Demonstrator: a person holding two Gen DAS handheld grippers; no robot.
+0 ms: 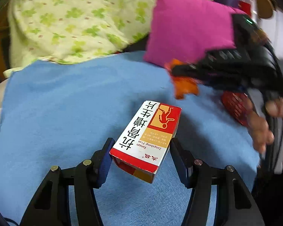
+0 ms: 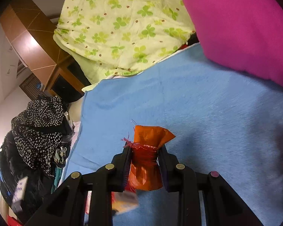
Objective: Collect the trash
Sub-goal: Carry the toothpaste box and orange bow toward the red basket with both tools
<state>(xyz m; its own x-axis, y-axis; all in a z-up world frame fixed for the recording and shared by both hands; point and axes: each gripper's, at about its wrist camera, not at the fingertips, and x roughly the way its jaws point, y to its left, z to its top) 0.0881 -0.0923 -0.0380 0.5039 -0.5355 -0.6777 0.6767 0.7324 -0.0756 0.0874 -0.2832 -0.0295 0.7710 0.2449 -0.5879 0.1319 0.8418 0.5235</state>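
A red, white and orange medicine box [image 1: 145,137] is tilted over the blue blanket [image 1: 66,113]. My left gripper [image 1: 141,143] has a pad against each long side of the box and is shut on it. In the right wrist view my right gripper [image 2: 145,148] is shut on a crumpled orange plastic bag [image 2: 147,139] wrapped with red netting, held above the blanket [image 2: 207,113]. The left wrist view shows that right gripper [image 1: 174,69] blurred at the right, with the orange bag [image 1: 184,86] hanging from its tips and a hand [image 1: 262,130] on its handle.
A magenta pillow [image 1: 188,30] and a green clover quilt [image 1: 75,22] lie at the far end of the blanket. A pile of dark spotted clothes [image 2: 39,128] sits off the bed's left edge, with wooden furniture [image 2: 34,43] behind it.
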